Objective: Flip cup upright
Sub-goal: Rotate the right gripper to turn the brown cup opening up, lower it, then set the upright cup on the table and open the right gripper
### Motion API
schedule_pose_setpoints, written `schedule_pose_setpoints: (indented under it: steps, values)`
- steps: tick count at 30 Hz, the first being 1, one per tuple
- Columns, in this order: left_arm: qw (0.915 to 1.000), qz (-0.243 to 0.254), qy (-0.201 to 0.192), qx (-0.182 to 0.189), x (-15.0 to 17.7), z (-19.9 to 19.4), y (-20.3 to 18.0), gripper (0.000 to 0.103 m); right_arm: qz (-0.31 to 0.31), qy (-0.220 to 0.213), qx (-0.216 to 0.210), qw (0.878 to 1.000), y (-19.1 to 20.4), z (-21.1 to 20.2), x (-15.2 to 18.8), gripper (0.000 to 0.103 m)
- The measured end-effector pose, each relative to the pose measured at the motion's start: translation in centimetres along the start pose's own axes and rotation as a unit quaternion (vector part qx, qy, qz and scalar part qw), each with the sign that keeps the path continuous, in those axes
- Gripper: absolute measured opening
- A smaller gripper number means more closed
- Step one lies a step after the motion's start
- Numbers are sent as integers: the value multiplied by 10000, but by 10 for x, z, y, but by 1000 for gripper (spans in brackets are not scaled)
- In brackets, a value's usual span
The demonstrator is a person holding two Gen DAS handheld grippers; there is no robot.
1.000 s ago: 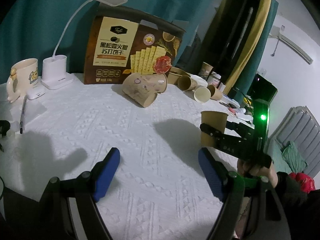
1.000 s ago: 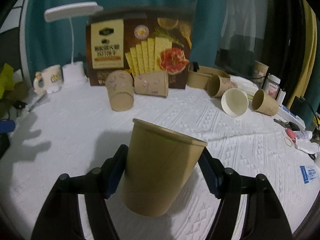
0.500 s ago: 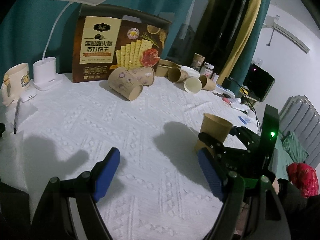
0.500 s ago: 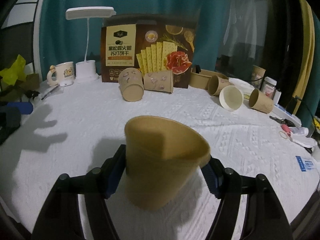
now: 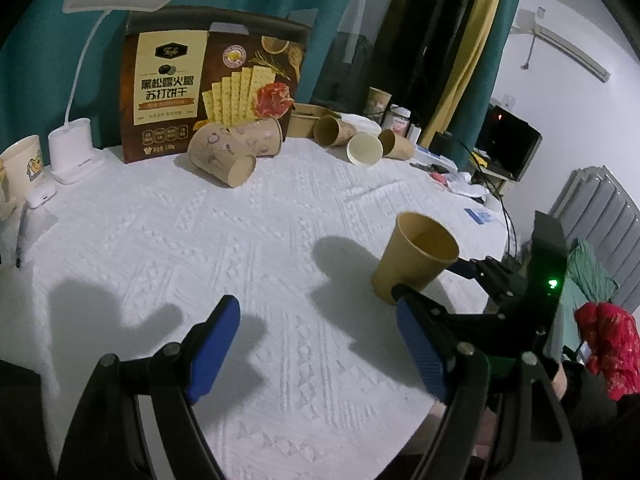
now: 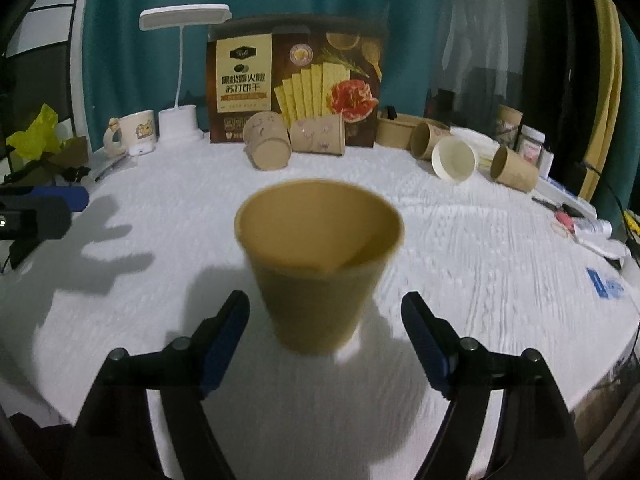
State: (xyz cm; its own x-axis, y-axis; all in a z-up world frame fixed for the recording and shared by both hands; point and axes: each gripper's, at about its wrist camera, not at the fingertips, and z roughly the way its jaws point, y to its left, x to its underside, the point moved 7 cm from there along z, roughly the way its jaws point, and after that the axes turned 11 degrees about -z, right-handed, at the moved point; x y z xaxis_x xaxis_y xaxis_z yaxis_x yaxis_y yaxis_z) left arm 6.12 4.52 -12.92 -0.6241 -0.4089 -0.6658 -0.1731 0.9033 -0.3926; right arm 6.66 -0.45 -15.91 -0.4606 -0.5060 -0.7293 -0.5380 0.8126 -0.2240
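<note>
A round table (image 5: 280,240) under a white textured cloth fills both views, backed by a teal curtain (image 6: 140,40), with a radiator (image 5: 600,216) off beyond its right edge.

The plain brown paper cup (image 6: 320,256) stands mouth up on the cloth near the front right edge of the table. In the left wrist view it looks a little tilted, though the fisheye may account for that. The right gripper (image 6: 326,340) sits just behind it with its blue pads spread wide on either side, touching neither wall, so it is released. The left gripper (image 5: 316,344) hangs over bare cloth nearer the front edge, also spread apart and holding nothing.

Judging from this, the flip itself looks done: the cup is upright and free. What seems left is only to draw the right gripper straight back without clipping the cup's wall, since light paper would tip easily.

Along the back edge lie several other paper cups on their sides: two patterned ones (image 5: 236,152) in front of the cracker box (image 5: 212,80), and three more (image 5: 360,144) toward the back right. A desk lamp (image 5: 76,148) and a mug (image 5: 20,172) stand at the back left. All are well apart from the upright cup, and nothing blocks a withdrawal.
</note>
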Motion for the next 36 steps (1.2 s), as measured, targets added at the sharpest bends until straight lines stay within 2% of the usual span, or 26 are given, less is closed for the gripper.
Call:
schedule_pose_setpoints:
  steps: [9,16,28,36]
  values:
    - [9997,204,155,43,13,6,-15,81,303,403,79,9987,-5,-27,29,76]
    - [9988,455,135,86,17,4,-36,81,604,547,235,9964,-20,-52,41,76]
    - [9956,882,137,300,19,-6,-74,81,1217,509,515,9899,-61,-95,54,76]
    - [9911,1307,-212,124,10,-18,-99,81,1514,322,785,9848,-93,-129,54,76]
